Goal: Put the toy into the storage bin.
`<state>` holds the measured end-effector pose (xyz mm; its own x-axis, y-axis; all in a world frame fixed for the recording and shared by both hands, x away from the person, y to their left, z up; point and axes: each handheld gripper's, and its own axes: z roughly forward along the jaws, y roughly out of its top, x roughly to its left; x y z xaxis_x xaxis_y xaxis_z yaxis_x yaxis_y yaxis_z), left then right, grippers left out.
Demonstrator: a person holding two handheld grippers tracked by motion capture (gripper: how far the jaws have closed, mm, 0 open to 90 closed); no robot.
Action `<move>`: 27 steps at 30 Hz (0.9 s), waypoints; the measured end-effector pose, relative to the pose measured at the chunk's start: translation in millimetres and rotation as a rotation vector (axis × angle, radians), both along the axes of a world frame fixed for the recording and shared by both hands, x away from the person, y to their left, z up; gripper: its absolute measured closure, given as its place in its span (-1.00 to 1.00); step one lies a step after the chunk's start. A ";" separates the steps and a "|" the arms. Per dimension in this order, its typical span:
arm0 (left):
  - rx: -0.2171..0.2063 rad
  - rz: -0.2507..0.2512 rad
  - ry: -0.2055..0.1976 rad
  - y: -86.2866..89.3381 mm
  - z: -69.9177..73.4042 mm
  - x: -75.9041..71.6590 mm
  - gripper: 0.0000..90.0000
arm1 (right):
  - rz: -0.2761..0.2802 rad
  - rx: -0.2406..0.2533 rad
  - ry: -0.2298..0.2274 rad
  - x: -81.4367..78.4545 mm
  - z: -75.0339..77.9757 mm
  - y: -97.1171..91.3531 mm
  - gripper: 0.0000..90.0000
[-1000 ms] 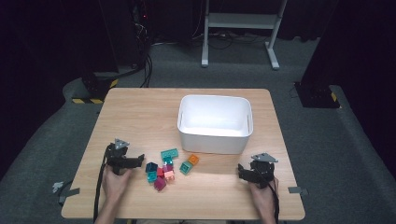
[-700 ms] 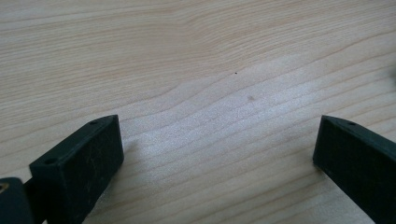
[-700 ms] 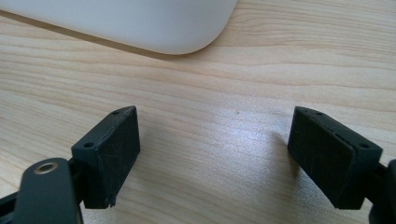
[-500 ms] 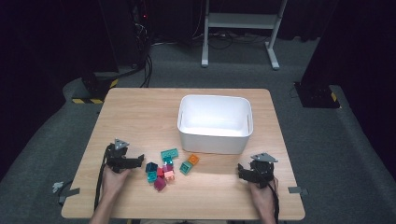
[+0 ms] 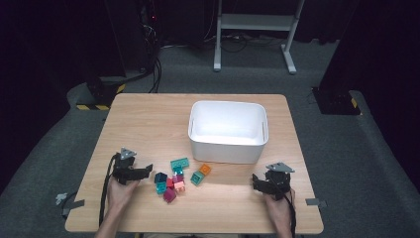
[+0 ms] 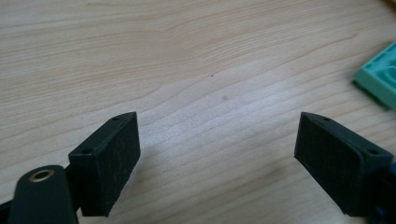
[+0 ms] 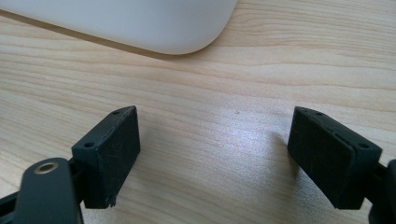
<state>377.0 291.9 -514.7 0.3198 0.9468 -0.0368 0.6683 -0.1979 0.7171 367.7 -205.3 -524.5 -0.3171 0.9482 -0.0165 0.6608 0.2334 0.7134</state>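
A cluster of small toy blocks lies on the wooden table (image 5: 148, 124) in front of a white bin (image 5: 225, 148). Among them are a flat teal block (image 5: 180, 164), an orange block (image 5: 205, 169), a green block (image 5: 196, 178), a dark blue block (image 5: 160, 177) and a magenta block (image 5: 170, 195). My left gripper (image 5: 147, 171) rests on the table just left of the cluster. It is open (image 6: 219, 163) over bare wood, with the teal block (image 6: 380, 79) off to its right. My right gripper (image 5: 255, 181) rests near the front right and is open (image 7: 215, 158). Nothing sits between its jaws, and the bin's corner (image 7: 140, 23) is ahead of it.
The bin looks empty inside. Bare table surface stretches left of and behind the bin. Around the table there is grey carpet, with a white metal stand (image 5: 257, 29) and cables (image 5: 153, 64) at the back. The table's front edge runs close under both hands.
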 end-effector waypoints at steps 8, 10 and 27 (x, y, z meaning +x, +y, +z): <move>-0.034 -0.050 -0.031 -4.8 13.1 -21.8 -0.68 | 0.000 0.000 0.000 0.0 0.0 0.0 -0.63; -0.046 -0.069 -0.031 -6.8 16.2 -29.3 -0.68 | 0.000 0.000 0.000 0.0 0.0 0.0 -0.63; -0.077 -0.150 -0.023 -26.1 19.1 -70.7 -0.68 | 0.000 0.000 0.000 0.0 0.0 0.1 -0.63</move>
